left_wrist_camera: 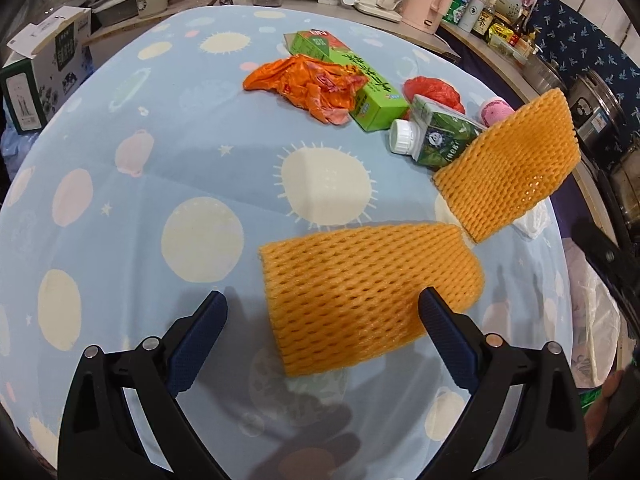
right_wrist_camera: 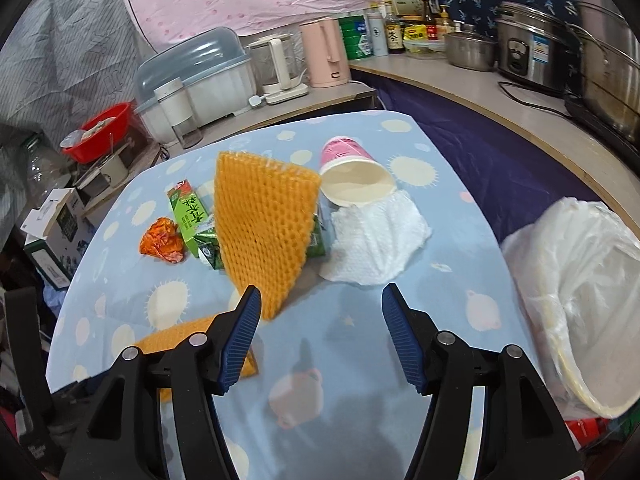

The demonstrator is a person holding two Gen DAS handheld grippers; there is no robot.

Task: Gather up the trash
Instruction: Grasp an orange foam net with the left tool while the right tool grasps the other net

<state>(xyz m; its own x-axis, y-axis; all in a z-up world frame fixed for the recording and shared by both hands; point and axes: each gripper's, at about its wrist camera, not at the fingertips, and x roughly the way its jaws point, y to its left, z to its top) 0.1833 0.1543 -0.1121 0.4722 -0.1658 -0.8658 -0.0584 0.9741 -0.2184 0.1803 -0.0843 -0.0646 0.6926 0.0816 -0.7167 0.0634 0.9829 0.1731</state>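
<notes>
Risk: light foam nets sliding or springing away under hard pads; upright foam net (right_wrist_camera: 264, 224), leaning on milk carton (left_wrist_camera: 440, 140), likely toppling if nudged. Left hand-held gripper (left_wrist_camera: 324, 312) spread wide, straddling flat foam net (left_wrist_camera: 360, 292) on tabletop (left_wrist_camera: 160, 140), not pinching. Right hand-held gripper (right_wrist_camera: 320, 308) spread, holding nothing (left pad just beside upright net's lower corner). Lined bin (right_wrist_camera: 580, 308) waiting off tabletop edge, risking missed drops.

Counting: foam nets two; orange wrapper (left_wrist_camera: 308, 84) one; green box (left_wrist_camera: 352, 80) one; milk carton one; red bag (left_wrist_camera: 432, 90) one; paper cup (right_wrist_camera: 356, 176) one; tissue (right_wrist_camera: 376, 240) one.
</notes>
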